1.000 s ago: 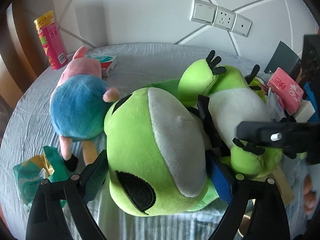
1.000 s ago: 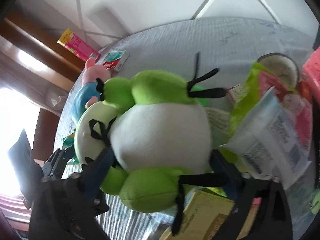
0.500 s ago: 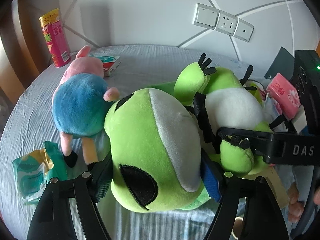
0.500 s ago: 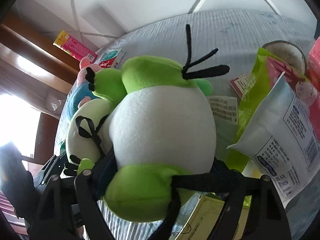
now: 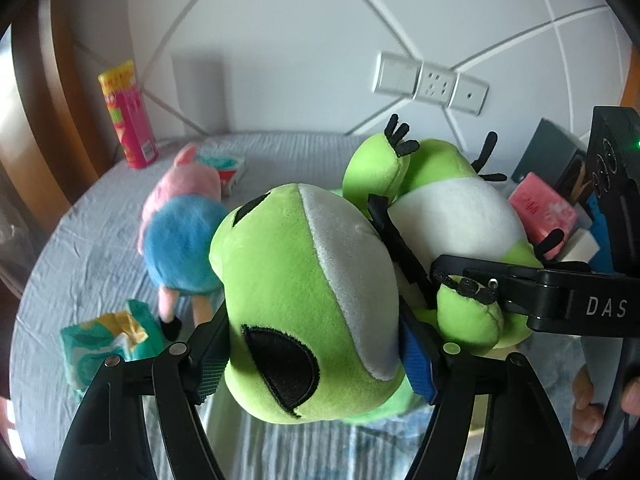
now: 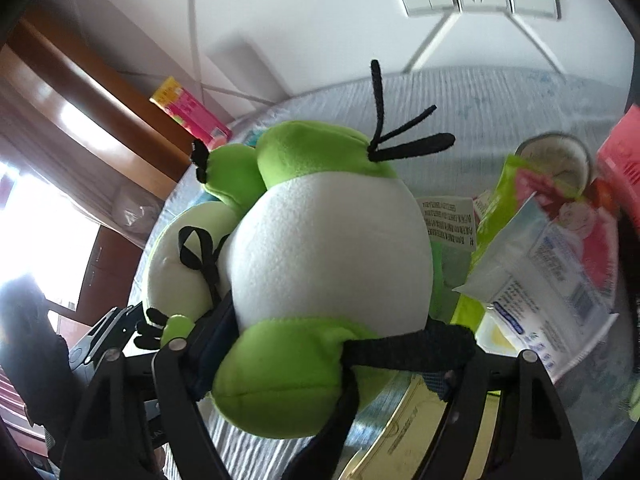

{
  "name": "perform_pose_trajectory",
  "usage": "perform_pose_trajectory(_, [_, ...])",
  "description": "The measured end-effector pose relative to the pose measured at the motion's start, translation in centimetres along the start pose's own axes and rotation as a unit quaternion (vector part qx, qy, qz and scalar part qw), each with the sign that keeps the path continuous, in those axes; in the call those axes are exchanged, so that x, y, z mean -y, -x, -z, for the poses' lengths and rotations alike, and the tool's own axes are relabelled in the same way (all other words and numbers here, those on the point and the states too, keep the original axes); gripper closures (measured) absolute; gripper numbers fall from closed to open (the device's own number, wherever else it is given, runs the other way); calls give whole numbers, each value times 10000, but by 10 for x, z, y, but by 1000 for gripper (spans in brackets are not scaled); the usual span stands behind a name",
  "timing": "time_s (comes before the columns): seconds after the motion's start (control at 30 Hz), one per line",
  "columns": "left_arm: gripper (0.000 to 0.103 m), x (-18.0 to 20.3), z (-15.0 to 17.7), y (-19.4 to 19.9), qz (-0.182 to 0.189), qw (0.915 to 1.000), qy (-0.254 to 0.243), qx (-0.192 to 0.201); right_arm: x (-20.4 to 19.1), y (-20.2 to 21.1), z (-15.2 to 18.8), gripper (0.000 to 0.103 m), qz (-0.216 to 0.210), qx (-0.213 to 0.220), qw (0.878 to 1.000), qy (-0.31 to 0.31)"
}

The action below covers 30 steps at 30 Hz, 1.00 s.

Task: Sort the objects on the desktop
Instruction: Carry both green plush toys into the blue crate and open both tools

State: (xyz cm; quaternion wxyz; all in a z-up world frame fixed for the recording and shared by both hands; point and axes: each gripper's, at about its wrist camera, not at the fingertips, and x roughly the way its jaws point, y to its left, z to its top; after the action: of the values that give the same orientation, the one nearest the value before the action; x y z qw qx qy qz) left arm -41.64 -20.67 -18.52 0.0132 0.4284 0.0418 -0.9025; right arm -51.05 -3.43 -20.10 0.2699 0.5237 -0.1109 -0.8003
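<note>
**A:** Holding the green frog plush [image 5: 304, 300] with both tongs now, off the grey cloth table [image 5: 100, 240]. We've got the left gripper [image 5: 316, 364] pinching its head, jaws closing; the right gripper [image 6: 320, 364] is clamped wide on the body.

**B:** Agreed. It looks light and squishy, so we'd grip the bulky parts, not the thin black toes. We see the pig plush [image 5: 184, 232] at 10 o'clock and snack bags [image 6: 540, 264] at 3.

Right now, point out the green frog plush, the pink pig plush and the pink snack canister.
green frog plush [image 5: 280, 280]: left wrist view, on its head.
pink pig plush [image 5: 184, 224]: left wrist view, on its blue body.
pink snack canister [image 5: 130, 120]: left wrist view, on its side.
</note>
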Motion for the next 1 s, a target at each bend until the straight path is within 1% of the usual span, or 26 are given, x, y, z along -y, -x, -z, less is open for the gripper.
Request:
perform_pose_trajectory(0.17, [30,13,-9,46,8,9992,-112,376,-15,45,2,25,-13,324,9994,129])
perform_pose_trajectory(0.27, [30,23,-13,77,17,9979,-186,623,-26,82,7,25,-18,602,9979,236])
perform_pose_trajectory(0.37, [30,37,-15,113,26,9954,-303,906,-37,113,13,25,-24,850,9959,310])
perform_pose_trajectory(0.5, [30,57,-14,155,60,9919,-434,1196,-47,167,28,25,-33,1220,9917,405])
perform_pose_trajectory(0.6, [30,77,-11,184,90,9892,-520,1367,-54,206,39,25,-6,1454,9882,477])
perform_pose_trajectory(0.77, [30,117,-2,227,139,9846,-601,1636,-51,265,64,25,71,1746,9829,577])
perform_pose_trajectory(0.87, [30,146,5,251,253,9812,-665,1794,-44,302,79,25,156,1905,9796,622])
perform_pose_trajectory(1.0, [30,188,11,284,583,9735,-872,2033,-31,359,106,25,392,2220,9724,596])
